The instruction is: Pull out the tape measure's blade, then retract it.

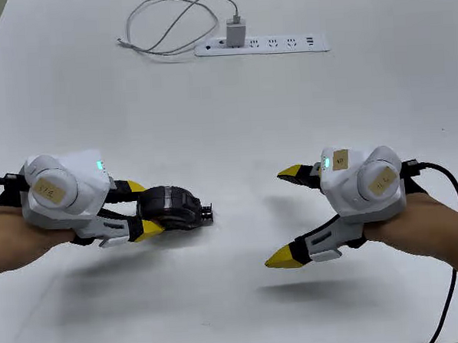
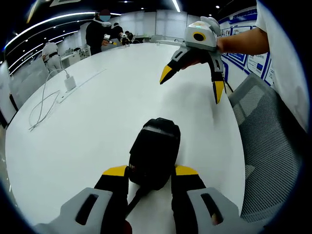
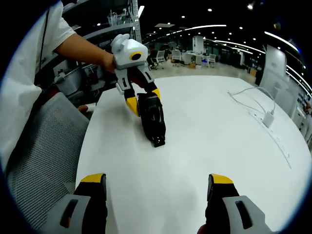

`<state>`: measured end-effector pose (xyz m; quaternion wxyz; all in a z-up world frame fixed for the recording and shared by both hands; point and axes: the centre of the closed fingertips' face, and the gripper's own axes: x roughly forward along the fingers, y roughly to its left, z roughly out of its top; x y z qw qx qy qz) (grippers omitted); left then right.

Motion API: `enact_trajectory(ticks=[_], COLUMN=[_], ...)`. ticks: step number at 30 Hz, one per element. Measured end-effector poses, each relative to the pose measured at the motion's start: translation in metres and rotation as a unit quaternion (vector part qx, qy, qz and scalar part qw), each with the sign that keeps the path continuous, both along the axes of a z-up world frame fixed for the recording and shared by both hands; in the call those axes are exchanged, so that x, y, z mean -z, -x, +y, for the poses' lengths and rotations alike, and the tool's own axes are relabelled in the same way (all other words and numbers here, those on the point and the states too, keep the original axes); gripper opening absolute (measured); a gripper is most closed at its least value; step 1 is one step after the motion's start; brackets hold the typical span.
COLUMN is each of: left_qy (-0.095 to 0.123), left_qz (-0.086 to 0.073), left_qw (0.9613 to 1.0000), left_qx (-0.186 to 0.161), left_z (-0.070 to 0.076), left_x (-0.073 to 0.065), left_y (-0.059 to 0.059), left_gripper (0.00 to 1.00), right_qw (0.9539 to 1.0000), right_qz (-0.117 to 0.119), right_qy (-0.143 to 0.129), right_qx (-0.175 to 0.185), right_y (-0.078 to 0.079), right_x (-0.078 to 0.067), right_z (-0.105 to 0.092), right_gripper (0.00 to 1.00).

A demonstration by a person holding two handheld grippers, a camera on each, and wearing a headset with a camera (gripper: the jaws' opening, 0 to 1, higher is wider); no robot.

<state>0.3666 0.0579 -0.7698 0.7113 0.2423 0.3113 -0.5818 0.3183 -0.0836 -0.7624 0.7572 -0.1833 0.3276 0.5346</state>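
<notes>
A black tape measure point(image 1: 173, 207) lies on the white table, its blade tip facing right. My left gripper point(image 1: 142, 208) is shut on its body, yellow fingertips on either side; in the left gripper view the tape measure point(image 2: 155, 151) sits between the jaws of the left gripper point(image 2: 151, 170). My right gripper point(image 1: 289, 214) hovers open to the right, a hand's width from the blade tip, nothing between its jaws. The right gripper view shows the right gripper point(image 3: 158, 180) wide open, with the tape measure point(image 3: 152, 118) and the left gripper point(image 3: 141, 100) ahead of it.
A white power strip point(image 1: 262, 44) with a plugged charger point(image 1: 235, 31) and a looped white cable point(image 1: 164, 25) lies at the table's far side. A mesh chair point(image 2: 263, 146) stands beside the table. People stand far off in the room.
</notes>
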Motion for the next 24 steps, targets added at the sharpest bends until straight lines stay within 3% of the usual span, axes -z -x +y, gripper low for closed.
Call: enact_trajectory(ticks=[12, 14, 24], left_qy=[0.000, 0.000, 0.000], left_qz=[0.002, 0.004, 0.012], left_qw=[1.0000, 1.0000, 0.9999], left_qx=[-0.001, -0.001, -0.009], left_z=[0.000, 0.000, 0.000], left_x=[0.001, 0.001, 0.002], left_y=[0.000, 0.000, -0.001], left_gripper=[0.28, 0.28, 0.28], right_qw=[0.9999, 0.9996, 0.9992], right_qz=[-0.006, -0.018, -0.022], right_qy=[-0.015, -0.021, -0.029], right_qx=[-0.001, 0.000, -0.013], right_y=[-0.010, -0.015, -0.023], right_x=[-0.001, -0.003, 0.004], right_z=[0.012, 0.016, 0.036], right_gripper=[0.82, 0.79, 0.70])
